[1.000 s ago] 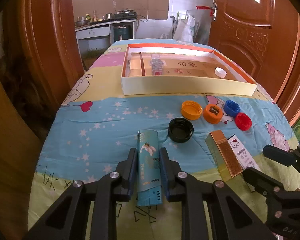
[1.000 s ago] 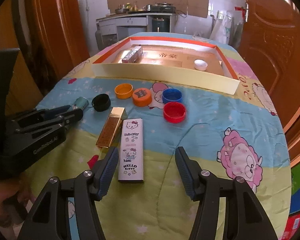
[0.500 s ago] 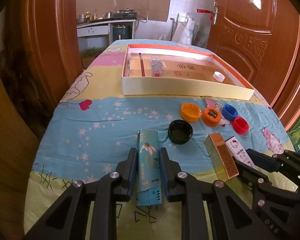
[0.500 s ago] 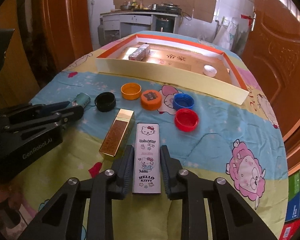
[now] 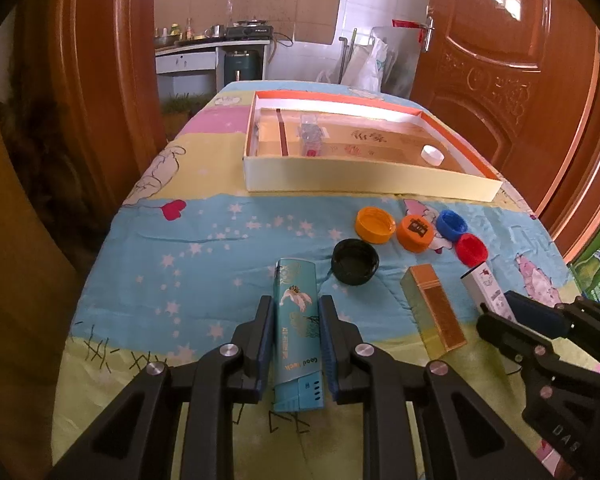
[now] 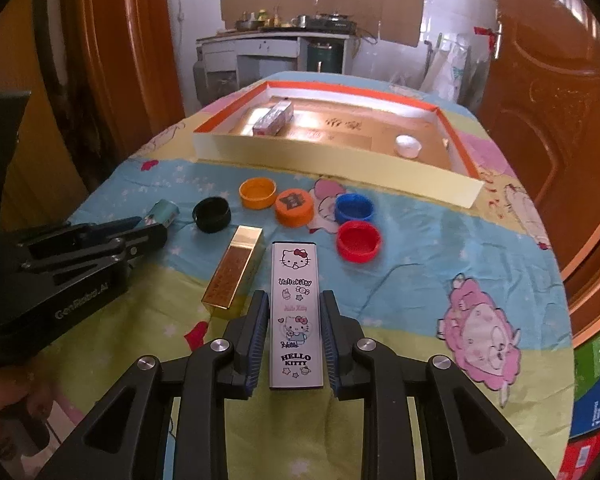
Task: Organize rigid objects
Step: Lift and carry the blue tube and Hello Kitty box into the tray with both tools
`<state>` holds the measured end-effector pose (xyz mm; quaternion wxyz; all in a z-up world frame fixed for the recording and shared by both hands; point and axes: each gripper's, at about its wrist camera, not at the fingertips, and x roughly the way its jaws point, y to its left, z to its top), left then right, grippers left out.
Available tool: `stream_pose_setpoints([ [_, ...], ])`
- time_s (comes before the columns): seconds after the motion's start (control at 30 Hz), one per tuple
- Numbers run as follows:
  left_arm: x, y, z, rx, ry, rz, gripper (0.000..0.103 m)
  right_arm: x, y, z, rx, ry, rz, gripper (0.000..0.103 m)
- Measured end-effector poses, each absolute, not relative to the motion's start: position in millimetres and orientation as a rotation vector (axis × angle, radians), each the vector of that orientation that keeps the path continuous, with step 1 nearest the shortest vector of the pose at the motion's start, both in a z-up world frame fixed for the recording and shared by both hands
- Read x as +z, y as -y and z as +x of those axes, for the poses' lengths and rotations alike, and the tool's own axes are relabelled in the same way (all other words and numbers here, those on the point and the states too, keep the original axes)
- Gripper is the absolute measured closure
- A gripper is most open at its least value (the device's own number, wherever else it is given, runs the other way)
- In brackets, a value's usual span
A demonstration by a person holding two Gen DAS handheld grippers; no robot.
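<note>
Hello Kitty box (image 6: pixel 296 312) near cloth's front edge

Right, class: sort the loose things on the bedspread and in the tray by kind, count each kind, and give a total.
Bottle caps: 6: orange cap, orange labelled cap, blue cap, red cap, black cap, white cap.
Slim boxes: 4: teal box, gold box, Hello Kitty box, box in the tray.
Total: 10.
</note>
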<state>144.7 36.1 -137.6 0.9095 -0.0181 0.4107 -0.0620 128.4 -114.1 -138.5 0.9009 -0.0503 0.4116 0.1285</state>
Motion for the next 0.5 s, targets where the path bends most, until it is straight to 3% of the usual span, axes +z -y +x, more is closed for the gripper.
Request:
stream_pose_setpoints([
  [0.5,-93,-21,132,-0.165,-0.756,-0.017,0.081,-111,135,118,0.232,-0.797,-0.07,0.077],
])
